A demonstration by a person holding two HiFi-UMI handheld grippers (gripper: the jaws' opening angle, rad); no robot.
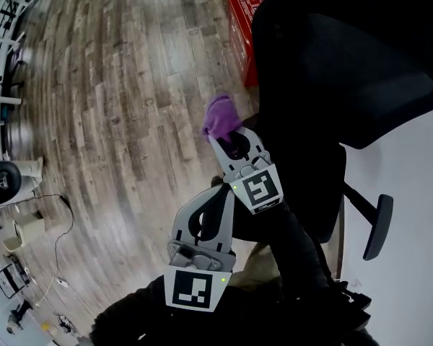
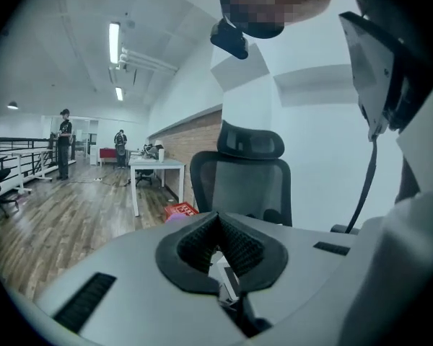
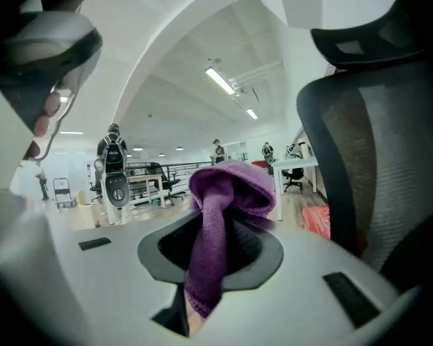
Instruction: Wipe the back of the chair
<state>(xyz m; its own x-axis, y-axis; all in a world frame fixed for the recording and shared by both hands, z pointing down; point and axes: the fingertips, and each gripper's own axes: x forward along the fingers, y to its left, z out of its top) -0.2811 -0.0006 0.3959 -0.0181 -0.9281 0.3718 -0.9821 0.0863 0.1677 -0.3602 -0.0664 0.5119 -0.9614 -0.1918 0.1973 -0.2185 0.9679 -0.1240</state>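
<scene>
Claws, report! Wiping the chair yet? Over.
Right claw shut on purple cloth. Left claw shut, empty. Cloth beside chair back, contact unclear. Nothing blocking.

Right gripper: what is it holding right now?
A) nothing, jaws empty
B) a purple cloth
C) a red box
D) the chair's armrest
B: in the right gripper view a purple cloth is pinched between the jaws of the right gripper, its bunched end sticking out past the tips beside the chair.
</scene>
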